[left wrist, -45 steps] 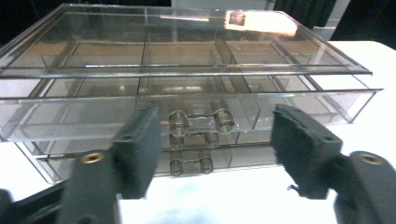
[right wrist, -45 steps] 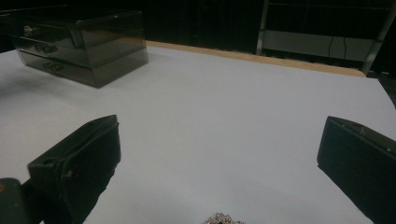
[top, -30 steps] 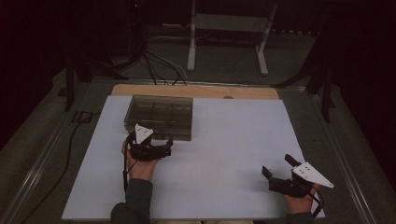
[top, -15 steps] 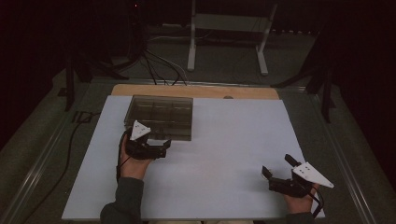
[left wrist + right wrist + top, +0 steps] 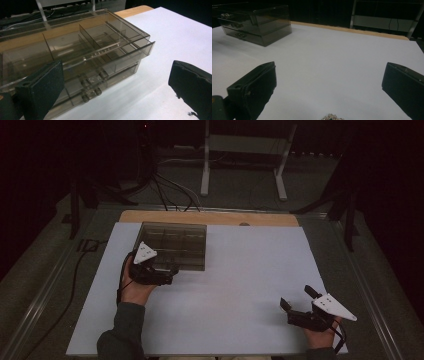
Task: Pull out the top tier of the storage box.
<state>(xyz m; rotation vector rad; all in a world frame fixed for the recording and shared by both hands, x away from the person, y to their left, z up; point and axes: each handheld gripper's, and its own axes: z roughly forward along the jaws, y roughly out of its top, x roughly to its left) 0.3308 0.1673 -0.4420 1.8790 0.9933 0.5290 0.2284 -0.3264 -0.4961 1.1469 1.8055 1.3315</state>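
While our left gripper [image 5: 167, 272] sat just before the clear drawer box [image 5: 82, 55] (top drawer slightly out), both it and our right gripper [image 5: 295, 306] gaped wide, empty.

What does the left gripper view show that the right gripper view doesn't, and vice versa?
Left gripper view: the clear drawer box up close, with its inner dividers, small knobs and the top drawer seemingly slid slightly out.
Right gripper view: a small ornate metallic item at the bottom edge, and a white frame beyond the table.
Both: the box, the white sheet, the wooden edge; left claw and right claw open.
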